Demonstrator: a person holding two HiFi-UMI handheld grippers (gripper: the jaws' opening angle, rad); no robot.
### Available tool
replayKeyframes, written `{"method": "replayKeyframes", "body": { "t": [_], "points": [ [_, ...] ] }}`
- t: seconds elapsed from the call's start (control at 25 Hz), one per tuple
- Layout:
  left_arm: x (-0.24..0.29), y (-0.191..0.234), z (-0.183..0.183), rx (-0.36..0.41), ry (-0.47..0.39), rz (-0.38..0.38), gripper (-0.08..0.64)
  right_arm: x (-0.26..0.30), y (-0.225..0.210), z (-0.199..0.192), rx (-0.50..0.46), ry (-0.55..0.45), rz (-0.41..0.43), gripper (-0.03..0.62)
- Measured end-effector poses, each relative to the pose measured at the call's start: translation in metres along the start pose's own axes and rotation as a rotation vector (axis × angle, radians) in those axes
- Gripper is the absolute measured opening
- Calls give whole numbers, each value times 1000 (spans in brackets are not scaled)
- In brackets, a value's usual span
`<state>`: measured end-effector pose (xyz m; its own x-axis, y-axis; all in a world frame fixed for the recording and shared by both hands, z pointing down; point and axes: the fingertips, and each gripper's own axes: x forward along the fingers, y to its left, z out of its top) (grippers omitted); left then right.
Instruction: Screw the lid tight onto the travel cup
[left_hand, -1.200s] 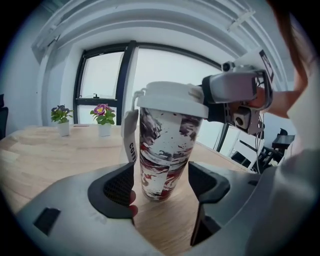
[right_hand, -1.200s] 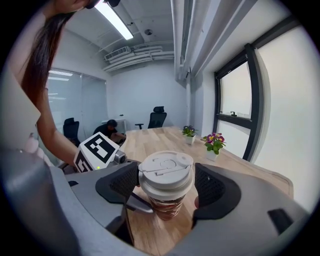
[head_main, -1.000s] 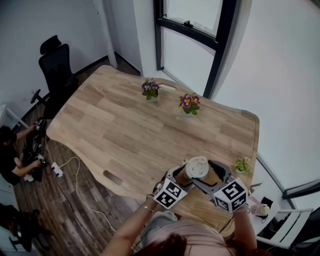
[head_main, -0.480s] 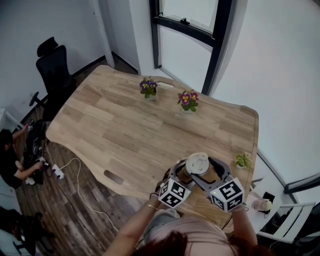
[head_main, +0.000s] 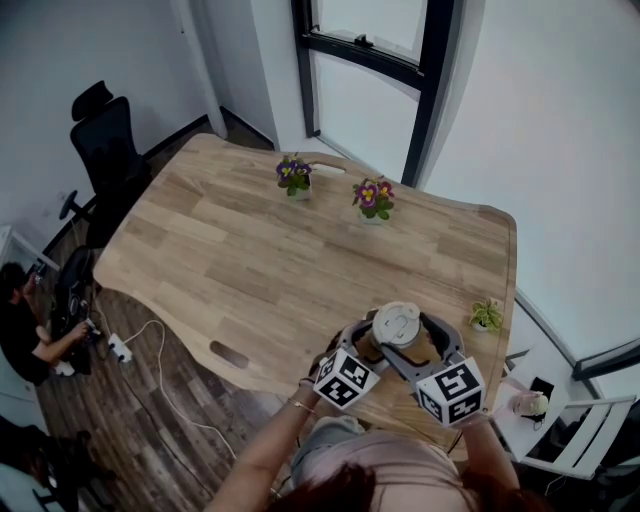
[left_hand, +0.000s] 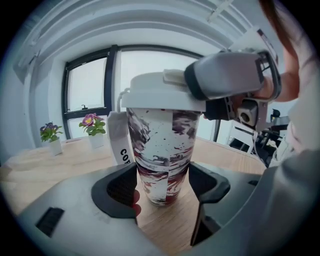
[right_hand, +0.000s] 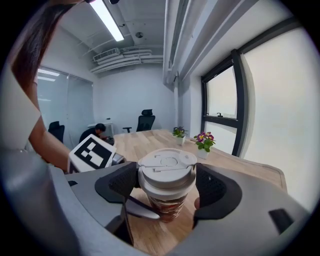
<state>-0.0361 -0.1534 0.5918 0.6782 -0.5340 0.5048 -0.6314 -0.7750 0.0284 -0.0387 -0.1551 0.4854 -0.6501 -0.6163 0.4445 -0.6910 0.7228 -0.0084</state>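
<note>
1. Grips the cup (left_hand: 162, 150) low on its marbled body with the left gripper (left_hand: 161, 184). Jaws spread wide, dark pads (left_hand: 120, 186) pressed to either side near the base.
2. Grips the lid (right_hand: 166, 167) with the right gripper (right_hand: 166, 185). Jaws near their widest, clamped on the lid's rim, one pad on each side.
3. Shows the white lid seated level on top of the cup, flip tab facing up.
4. Finds the cup upright at the near edge of the table (head_main: 250, 260), toward its right corner and close to the person. Looks, in the left gripper view, to have its base down at the wood, though contact with the table cannot be told for sure.
5. Brings both grippers in on the cup from the person's side, the left one lower on the body, the right one higher at the lid.
6. Leaves two flower pots (head_main: 293, 176) well apart from the cup, at the table's far edge, and a small plant (head_main: 487, 316) near the right edge, close to the right gripper in the head view.
</note>
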Motion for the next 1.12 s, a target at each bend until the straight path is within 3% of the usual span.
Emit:
{"method": "replayKeyframes", "body": {
  "t": [0.16,0.28,0.44,0.8,0.92,1.12],
  "points": [
    [-2,-7,-3,97,50,-161,322,-4,1,-5,-34,44,82,337],
    [-3,-9,-4,135,79,-222,322,-1,2,-6,-22,48,124,342],
    [-3,-9,-4,128,89,-204,321,-2,2,-7,7,12,96,342],
    [-4,-7,-3,86,84,-84,319,-2,1,-8,90,-40,-85,341],
    [-5,-8,-5,94,82,-100,318,-2,3,-9,60,-39,-54,342],
    [-9,-14,-8,172,105,-215,314,-2,9,-11,25,-8,87,351]
  ]
}}
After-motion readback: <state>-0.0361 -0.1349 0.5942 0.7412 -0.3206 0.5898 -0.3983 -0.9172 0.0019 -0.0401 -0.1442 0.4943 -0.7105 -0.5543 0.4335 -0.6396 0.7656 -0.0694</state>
